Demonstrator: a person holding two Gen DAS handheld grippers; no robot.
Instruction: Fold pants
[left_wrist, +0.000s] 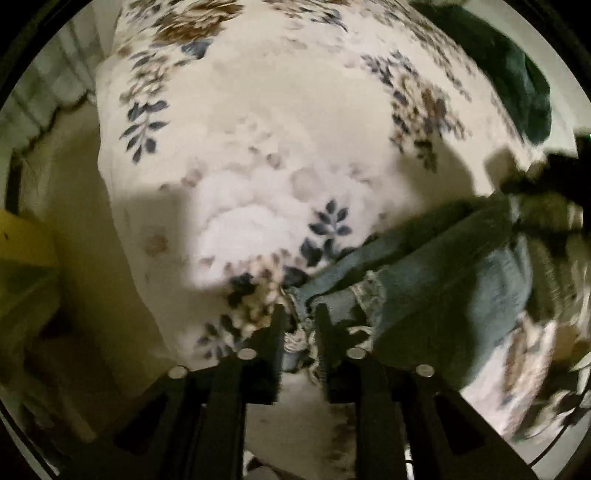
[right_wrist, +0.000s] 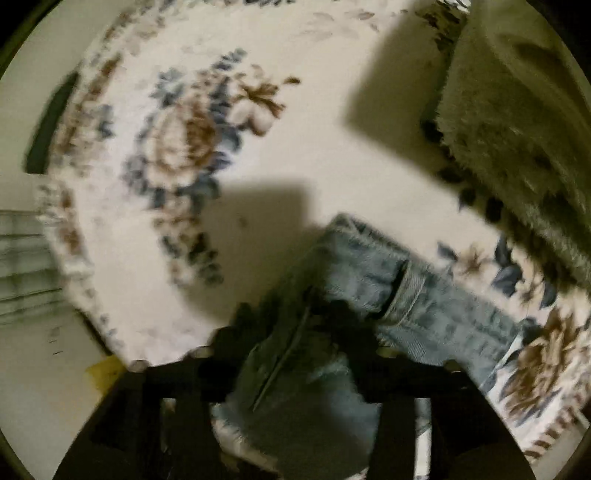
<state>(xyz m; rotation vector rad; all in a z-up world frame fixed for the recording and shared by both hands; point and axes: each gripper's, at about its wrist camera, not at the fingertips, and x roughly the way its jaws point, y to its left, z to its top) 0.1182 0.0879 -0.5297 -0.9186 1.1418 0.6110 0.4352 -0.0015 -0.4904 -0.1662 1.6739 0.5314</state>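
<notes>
So my left gripper (left_wrist: 299, 314) is pinching the frayed hem of the jeans (left_wrist: 443, 269), fingers pressed in on the ragged threads right at the near edge of the floral blanket (left_wrist: 258, 129). From that cam the denim runs off to the right across the blanket, with some dark green cloth (left_wrist: 517, 74) way up in the far right corner. Over on my right gripper (right_wrist: 291, 321) the jaws sit wider, with a thick bunch of jeans (right_wrist: 369, 269) stuffed between them, so it's clamped on denim too, though that view is pretty blurry. The jeans lie on the same flowery blanket (right_wrist: 177, 147), and a fuzzy olive throw (right_wrist: 509, 129) sits upper right.
</notes>
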